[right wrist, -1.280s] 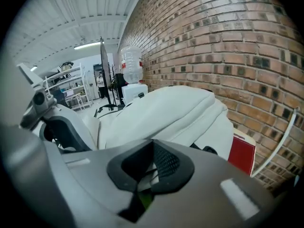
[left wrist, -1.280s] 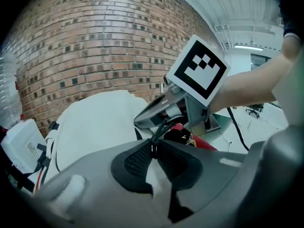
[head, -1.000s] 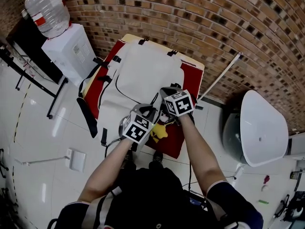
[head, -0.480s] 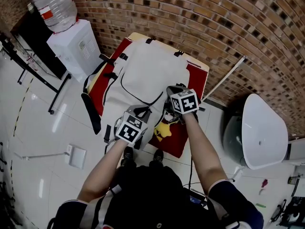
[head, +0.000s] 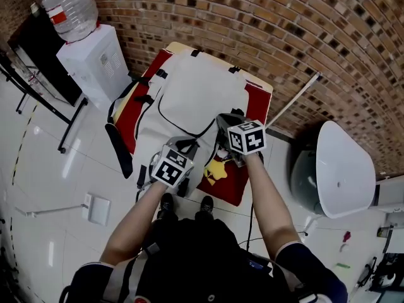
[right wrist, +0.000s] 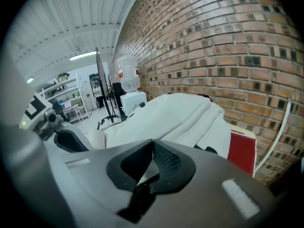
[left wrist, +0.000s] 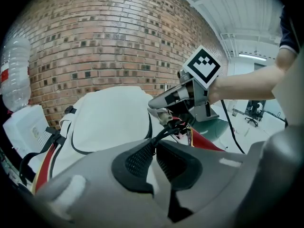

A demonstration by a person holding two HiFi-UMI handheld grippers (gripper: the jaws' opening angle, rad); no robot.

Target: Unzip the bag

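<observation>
**Operator:** Where is the bag?

**Technician:** The bag (head: 202,93) is white with black zip lines. It lies flat on the red-covered worktop (head: 257,103) at frame centre, with its far end toward the brick wall (head: 252,24).

**Operator:** What is the state of the tongs?

**Technician:** The left tongs (left wrist: 154,144) are clamped on a black pull cord (left wrist: 167,131), which runs from the pads to the near end of the bag. The right tongs (right wrist: 153,144) are closed, pads together, at the bag's near edge just beside that cord. Whether they pinch fabric cannot be determined.

**Operator:** What is the procedure for this step?

**Technician:** Recommended, in 3 points:
1. Keep the cord taut and in line with the zip track.
2. Anchor the fabric next to the slider with the right tongs.
3. Draw level along the track, not upward, or the light bag will probably lift and bunch.

**Operator:** What are the clearances?

**Technician:**
- The worktop's near edge lies directly under both tongs.
- A yellow charm (head: 214,171) sits between the tongs, at lower centre.
- Black straps (head: 118,145) hang over the left edge and could snag.
- The water dispenser (head: 88,62) stands near the worktop at upper left.
- Open floor lies at lower left.
- A white rounded object (head: 344,169) at the right is well apart.
- The wall closes off the top.
</observation>
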